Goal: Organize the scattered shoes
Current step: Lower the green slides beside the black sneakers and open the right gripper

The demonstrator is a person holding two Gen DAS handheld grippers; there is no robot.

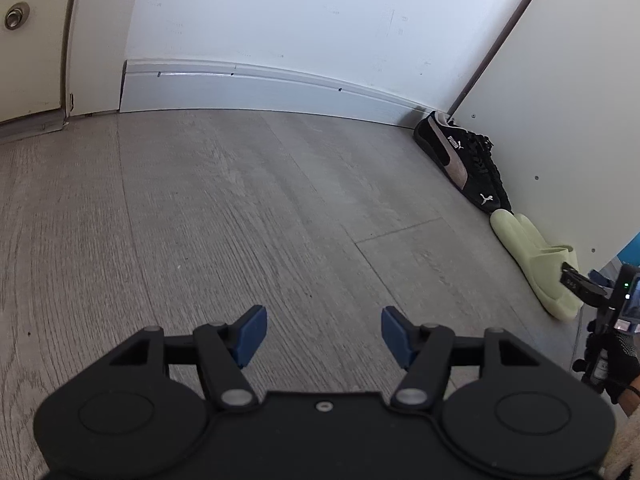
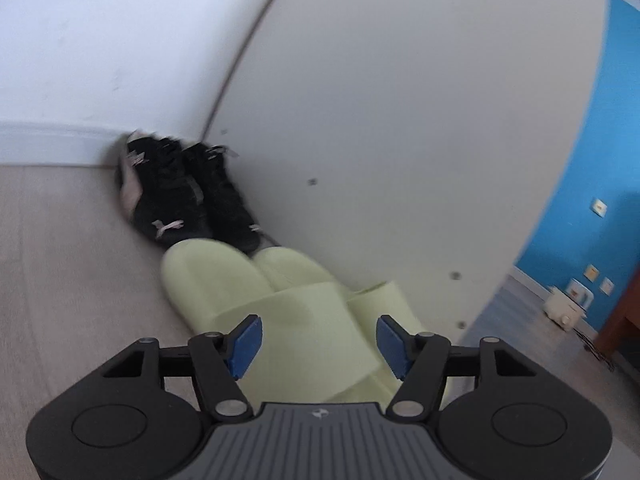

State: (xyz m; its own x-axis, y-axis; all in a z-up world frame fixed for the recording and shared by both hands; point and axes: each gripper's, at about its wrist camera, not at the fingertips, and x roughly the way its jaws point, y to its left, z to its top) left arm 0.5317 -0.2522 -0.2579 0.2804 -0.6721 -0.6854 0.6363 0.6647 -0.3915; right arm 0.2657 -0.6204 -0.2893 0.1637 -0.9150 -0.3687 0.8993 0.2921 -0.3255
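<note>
Green slides (image 2: 304, 320) lie under the open right claw (image 2: 319, 344).

The sneakers (image 1: 464, 160) are black suede with a dusty pink side stripe, white lettering and a small white cat logo near the toe. The slides (image 2: 280, 312) are a plain pale yellow-green. The floor (image 1: 240, 220) is grey wood grain, the baseboard (image 1: 260, 92) light grey and the wall (image 1: 280, 12) white. The left tongs (image 1: 324, 336) and the right tongs (image 2: 320, 346) are black with blue pads. A far wall (image 2: 612, 140) is bright blue.
</note>
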